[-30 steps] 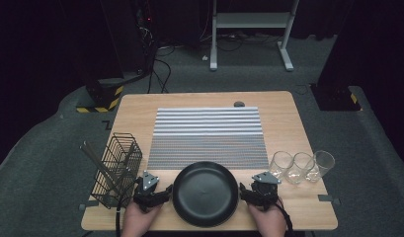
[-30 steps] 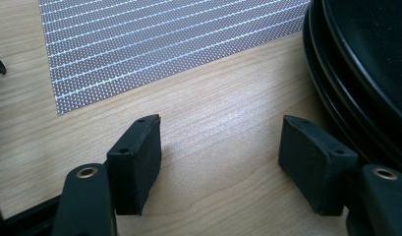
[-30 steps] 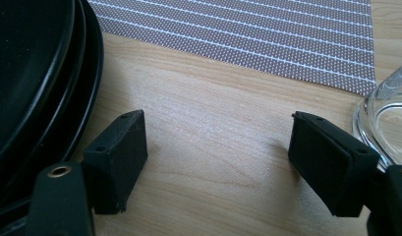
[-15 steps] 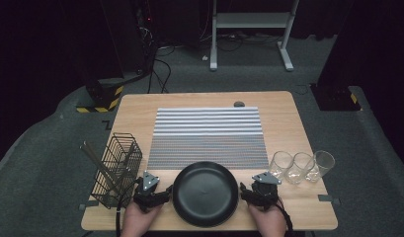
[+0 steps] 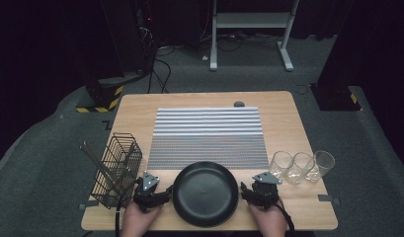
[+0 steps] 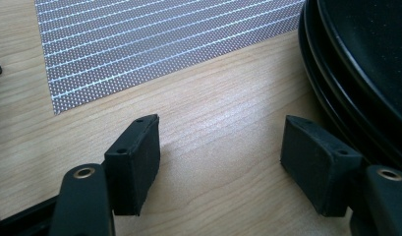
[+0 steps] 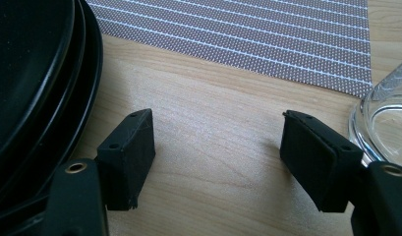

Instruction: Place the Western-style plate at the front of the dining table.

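Two grippers sit low at the near edge of the wooden table (image 5: 288,116), beside the stacked black plates (image 5: 205,193). Left gripper (image 5: 162,195) is open, empty. Right gripper (image 5: 246,191) is open too, its jaws just closing a little, nothing between them.

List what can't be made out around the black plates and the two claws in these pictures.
- Plate count: the black plates look like one from the high view; both claw views show stacked rims cut off by the frame edge.
- Basket contents: the wire basket holds dark sticks too small to identify.
- Small dark thing at the table's far edge: too small.
- Glass in the right claw view: cut off.
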Demonstrator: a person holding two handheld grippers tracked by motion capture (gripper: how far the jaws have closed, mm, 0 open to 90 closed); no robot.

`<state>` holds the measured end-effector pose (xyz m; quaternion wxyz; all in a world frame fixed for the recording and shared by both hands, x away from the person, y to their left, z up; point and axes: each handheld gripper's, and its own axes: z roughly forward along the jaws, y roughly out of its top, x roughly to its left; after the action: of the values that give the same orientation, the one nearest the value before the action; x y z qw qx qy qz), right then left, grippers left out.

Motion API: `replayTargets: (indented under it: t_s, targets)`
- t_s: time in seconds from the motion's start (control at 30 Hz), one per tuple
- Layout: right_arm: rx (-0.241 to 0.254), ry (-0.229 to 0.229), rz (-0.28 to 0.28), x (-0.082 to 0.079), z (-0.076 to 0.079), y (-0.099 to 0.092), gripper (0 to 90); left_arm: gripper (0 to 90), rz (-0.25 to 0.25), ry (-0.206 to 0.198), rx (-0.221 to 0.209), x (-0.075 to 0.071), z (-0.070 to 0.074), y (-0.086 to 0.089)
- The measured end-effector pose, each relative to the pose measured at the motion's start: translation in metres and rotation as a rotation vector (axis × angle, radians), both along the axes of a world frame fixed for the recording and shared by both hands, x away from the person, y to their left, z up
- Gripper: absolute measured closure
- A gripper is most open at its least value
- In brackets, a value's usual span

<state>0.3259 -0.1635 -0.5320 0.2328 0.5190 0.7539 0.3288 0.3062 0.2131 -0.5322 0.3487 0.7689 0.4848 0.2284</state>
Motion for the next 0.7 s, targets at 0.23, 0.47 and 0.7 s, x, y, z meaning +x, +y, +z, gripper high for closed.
replayTargets:
  t_s: [0.23,0.47,0.7]
  targets:
    - [0.0,-0.001,-0.005,-0.0001,0.0001,0.0002,30.0,29.7,-0.016,0.004,0.0,-0.0001,0.0001,0.0007]
    - [-0.001,-0.008,-0.009,-0.0005,0.0002,-0.0002,34.6,32.4,-0.025,0.001,0.002,-0.0014,0.0004,0.0018]
    - [-0.001,-0.01,-0.007,-0.0008,0.0003,0.0001,35.6,42.3,-0.029,-0.009,0.006,-0.0034,0.0021,0.003]
